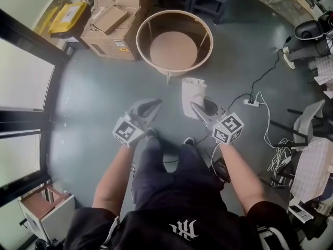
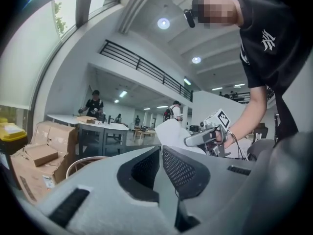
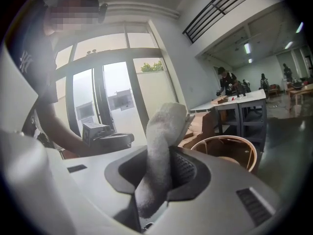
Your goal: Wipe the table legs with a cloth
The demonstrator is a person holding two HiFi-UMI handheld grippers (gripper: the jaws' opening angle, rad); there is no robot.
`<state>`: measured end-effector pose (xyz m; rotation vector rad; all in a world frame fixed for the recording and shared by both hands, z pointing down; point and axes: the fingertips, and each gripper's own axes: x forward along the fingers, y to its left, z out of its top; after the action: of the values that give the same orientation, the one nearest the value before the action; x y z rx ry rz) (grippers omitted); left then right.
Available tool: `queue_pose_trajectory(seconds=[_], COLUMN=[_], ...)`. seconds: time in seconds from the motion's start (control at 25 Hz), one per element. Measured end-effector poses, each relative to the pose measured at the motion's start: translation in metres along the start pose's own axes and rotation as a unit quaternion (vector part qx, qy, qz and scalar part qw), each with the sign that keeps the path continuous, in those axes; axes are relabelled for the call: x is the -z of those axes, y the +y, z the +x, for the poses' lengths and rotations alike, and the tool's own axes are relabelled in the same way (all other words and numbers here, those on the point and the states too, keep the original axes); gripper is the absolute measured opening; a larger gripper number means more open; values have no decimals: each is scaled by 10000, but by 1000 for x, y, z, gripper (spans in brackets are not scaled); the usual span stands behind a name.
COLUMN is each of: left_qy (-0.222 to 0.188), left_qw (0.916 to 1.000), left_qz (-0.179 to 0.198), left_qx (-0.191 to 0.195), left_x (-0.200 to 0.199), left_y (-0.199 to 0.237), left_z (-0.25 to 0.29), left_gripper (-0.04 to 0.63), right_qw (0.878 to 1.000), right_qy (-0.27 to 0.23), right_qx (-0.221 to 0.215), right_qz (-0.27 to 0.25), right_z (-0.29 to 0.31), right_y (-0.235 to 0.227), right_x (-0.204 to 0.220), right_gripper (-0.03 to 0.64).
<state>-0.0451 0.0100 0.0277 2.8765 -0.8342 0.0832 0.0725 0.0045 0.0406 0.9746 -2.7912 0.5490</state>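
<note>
A round wooden table (image 1: 174,71) stands on the grey floor ahead of me, its ring top and lower shelf seen from above; it also shows at the right of the right gripper view as the table (image 3: 230,151). My right gripper (image 1: 196,107) is shut on a white cloth (image 1: 193,94), which sticks up from between the jaws as a thick fold, the cloth (image 3: 164,146). My left gripper (image 1: 155,105) hangs beside it, jaws together and holding nothing. Both are held in the air short of the table. From the left gripper view the cloth (image 2: 168,131) and right gripper (image 2: 208,137) are in sight.
Cardboard boxes (image 1: 112,20) and a yellow bin (image 1: 67,14) sit left of the table. A power strip with cables (image 1: 252,102) lies on the floor at right, near chairs (image 1: 312,121). A glass wall runs along the left; a small cabinet (image 1: 44,207) stands at the lower left.
</note>
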Motion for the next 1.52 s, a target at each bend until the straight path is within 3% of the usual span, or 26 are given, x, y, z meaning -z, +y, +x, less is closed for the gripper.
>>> queue_pose_trajectory(seconds=[0.4,0.72,0.92,1.12,1.28,1.52], left_qy=[-85,43,-84,-189,-189,-315], left_qw=[9999,9999,9998,9994,9990,9982], left_qz=[-22,-92,-66,-49,-114,85], left_qx=[123,24,-173,-291,-376,-504], left_x=[97,200,256,309,357,412], left_y=[117,147,174,189,200,217], left_z=[16,66,85,100,113,132], left_gripper=[9,9,9,11,9,9], right_qw=[9986,9981,9951,9949,9928,9901], right_qy=[217,226,44,-198,-73,88], right_qx=[315,13,-45,-161,-300,-431], right_qz=[-360,-579,-987,-973,-1159,-1334], right_z=[110,156,193,221,235,254], right_y=[-59,-133,-165,-185,-204,-242], right_x=[73,156,210,264,308,367], right_gripper=[104,104,106,106,106,106])
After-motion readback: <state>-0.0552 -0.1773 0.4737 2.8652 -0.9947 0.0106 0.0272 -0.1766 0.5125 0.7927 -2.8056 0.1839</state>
